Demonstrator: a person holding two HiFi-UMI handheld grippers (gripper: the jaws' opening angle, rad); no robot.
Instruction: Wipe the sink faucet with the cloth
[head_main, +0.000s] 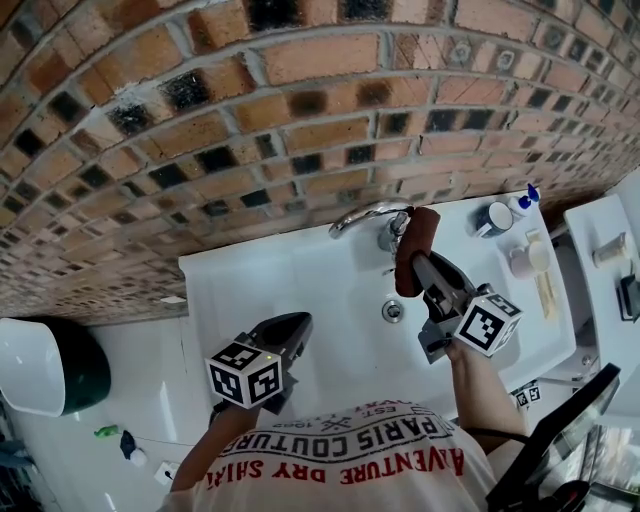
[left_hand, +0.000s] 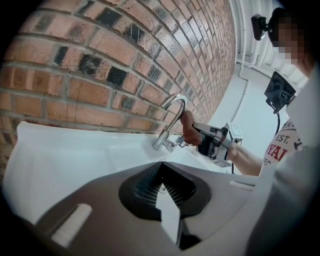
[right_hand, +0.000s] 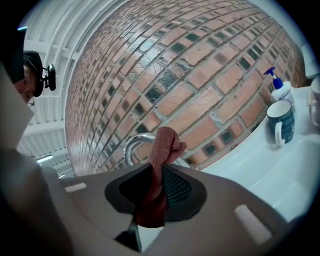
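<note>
A chrome faucet (head_main: 360, 215) arches from the back of the white sink (head_main: 260, 290) against the brick wall. My right gripper (head_main: 418, 262) is shut on a reddish-brown cloth (head_main: 414, 248); the cloth's upper end rests against the faucet base. In the right gripper view the cloth (right_hand: 162, 150) stands up between the jaws, with the faucet (right_hand: 131, 145) just behind it. The left gripper view shows the cloth (left_hand: 188, 131) touching the faucet (left_hand: 172, 117). My left gripper (head_main: 292, 332) hovers over the sink's left front, shut and holding nothing.
A dark mug (head_main: 493, 218) and a soap pump bottle (head_main: 522, 200) stand at the sink's back right, a pale cup (head_main: 525, 258) beside them. The drain (head_main: 393, 311) lies below the faucet. A white and green bin (head_main: 40, 365) sits on the floor at left.
</note>
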